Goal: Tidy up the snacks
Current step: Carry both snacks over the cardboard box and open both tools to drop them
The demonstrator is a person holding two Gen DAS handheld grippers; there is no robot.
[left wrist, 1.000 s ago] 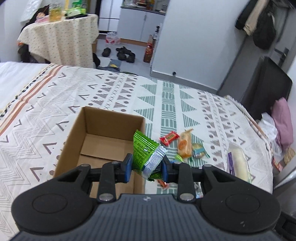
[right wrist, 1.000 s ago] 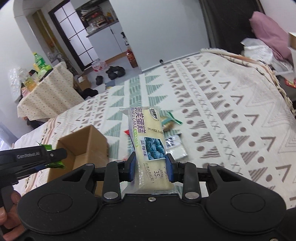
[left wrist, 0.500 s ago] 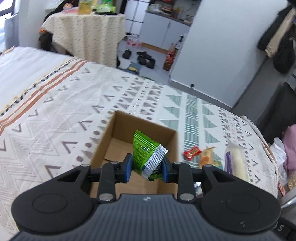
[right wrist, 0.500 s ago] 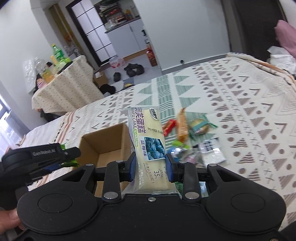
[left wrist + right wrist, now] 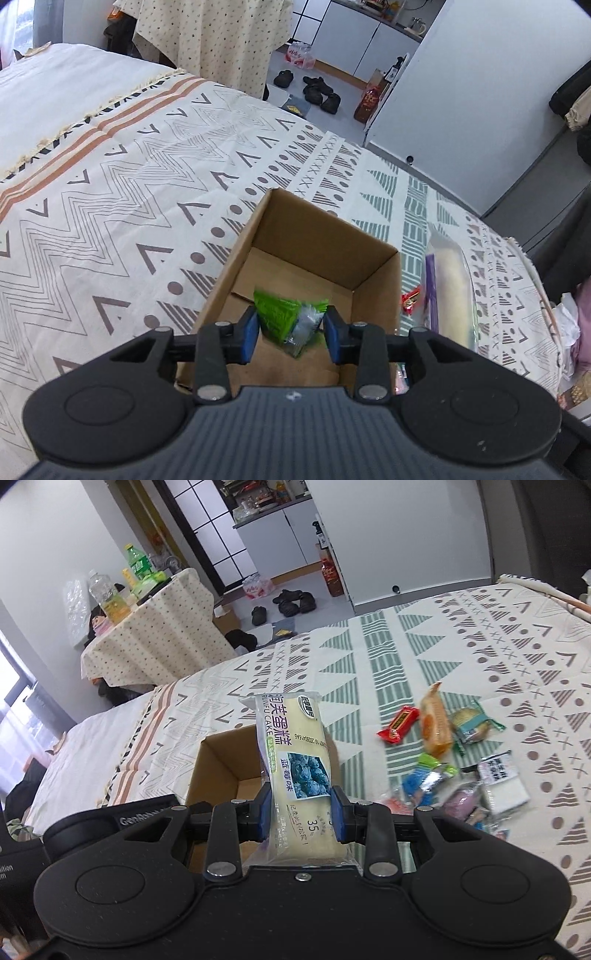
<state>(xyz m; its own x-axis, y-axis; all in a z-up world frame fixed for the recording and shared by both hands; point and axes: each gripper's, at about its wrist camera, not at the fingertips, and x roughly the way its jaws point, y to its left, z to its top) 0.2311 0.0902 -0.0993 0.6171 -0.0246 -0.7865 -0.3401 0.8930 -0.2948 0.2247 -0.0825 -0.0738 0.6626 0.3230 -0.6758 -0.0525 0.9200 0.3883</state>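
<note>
An open cardboard box (image 5: 373,280) (image 5: 210,764) stands on the patterned bedspread. My left gripper (image 5: 290,334) hangs over the box with its jaws apart; a green snack packet (image 5: 279,314), blurred, sits loose between the pads, seemingly dropping into the box. My right gripper (image 5: 301,812) is shut on a pale blueberry cake pack (image 5: 295,760), held upright just right of the box; the pack also shows in the left wrist view (image 5: 450,280).
A pile of loose snacks lies on the bed right of the box: a red packet (image 5: 399,723), an orange one (image 5: 436,723), a teal one (image 5: 474,725), blue-green ones (image 5: 428,775), a white packet (image 5: 502,781). The bed's edge and floor lie beyond.
My left gripper moved over the box and opened, freeing the green packet. My right gripper carried the cake pack leftward toward the box.
</note>
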